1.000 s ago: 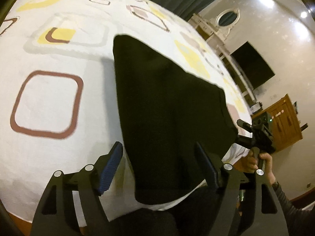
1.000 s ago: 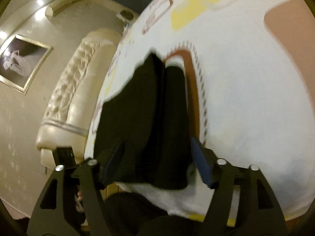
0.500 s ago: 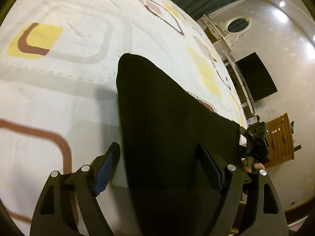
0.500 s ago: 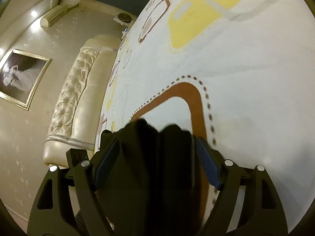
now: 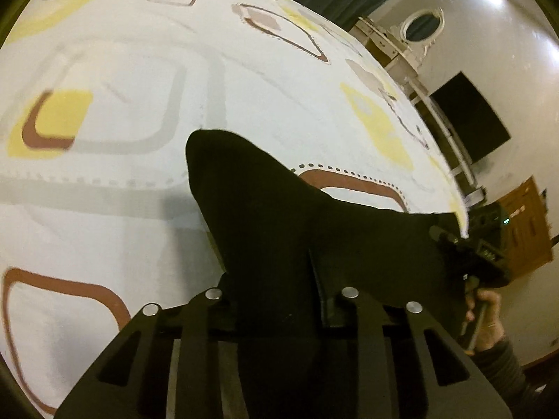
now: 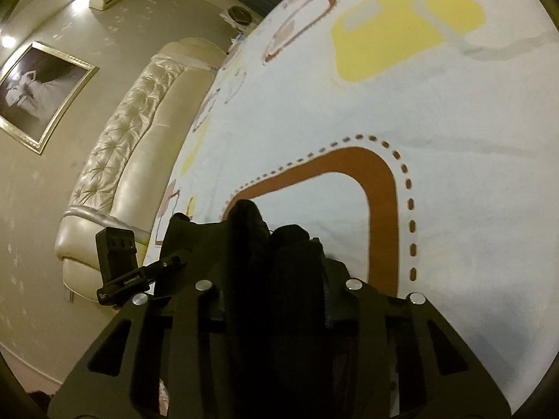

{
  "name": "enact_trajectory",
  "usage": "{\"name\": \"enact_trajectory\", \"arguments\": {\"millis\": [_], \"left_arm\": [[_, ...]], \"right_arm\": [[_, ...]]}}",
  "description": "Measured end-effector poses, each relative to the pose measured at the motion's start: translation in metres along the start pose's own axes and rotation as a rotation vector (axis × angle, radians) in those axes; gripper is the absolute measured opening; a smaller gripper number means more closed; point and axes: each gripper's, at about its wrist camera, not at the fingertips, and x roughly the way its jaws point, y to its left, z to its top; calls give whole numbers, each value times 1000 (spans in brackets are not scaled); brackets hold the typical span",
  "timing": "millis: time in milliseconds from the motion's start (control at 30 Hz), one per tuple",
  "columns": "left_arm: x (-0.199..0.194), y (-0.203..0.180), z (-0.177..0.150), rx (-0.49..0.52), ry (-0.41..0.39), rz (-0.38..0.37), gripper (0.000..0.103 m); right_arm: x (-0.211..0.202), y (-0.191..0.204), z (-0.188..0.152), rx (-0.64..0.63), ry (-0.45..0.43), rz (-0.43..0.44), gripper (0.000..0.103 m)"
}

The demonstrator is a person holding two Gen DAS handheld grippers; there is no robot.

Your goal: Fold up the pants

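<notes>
Both grippers were clamped on the black pants [image 5: 286, 216], left gripper [image 5: 276, 289] and right gripper [image 6: 276, 269] each pinching an edge over the patterned bed [image 5: 115, 160], mid-fold, the next move probably carrying the cloth across and laying it flat.

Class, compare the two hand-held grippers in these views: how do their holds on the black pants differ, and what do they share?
The left hand-held gripper holds a broad, smooth stretch of the black pants that runs out flat over the bedspread; the right hand-held gripper holds a thick, bunched wad. Much cloth shows beyond the left one; only a short tuft pokes past the right one. Both are shut on the pants.
</notes>
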Motion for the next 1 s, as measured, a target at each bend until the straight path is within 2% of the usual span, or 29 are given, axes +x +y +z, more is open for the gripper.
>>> {"name": "enact_trajectory", "arguments": {"millis": [233, 500, 800, 1000], "left_arm": [[-4, -11, 11, 72, -23, 68, 25], [3, -19, 49, 114, -49, 122, 25], [25, -10, 99, 112, -59, 191, 25], [50, 8, 111, 70, -7, 222, 25]], "right_arm": [[-13, 12, 3, -53, -39, 24, 32], [-5, 4, 31, -43, -67, 24, 32], [16, 4, 81, -49, -99, 7, 32], [36, -15, 94, -4, -72, -26, 32]]}}
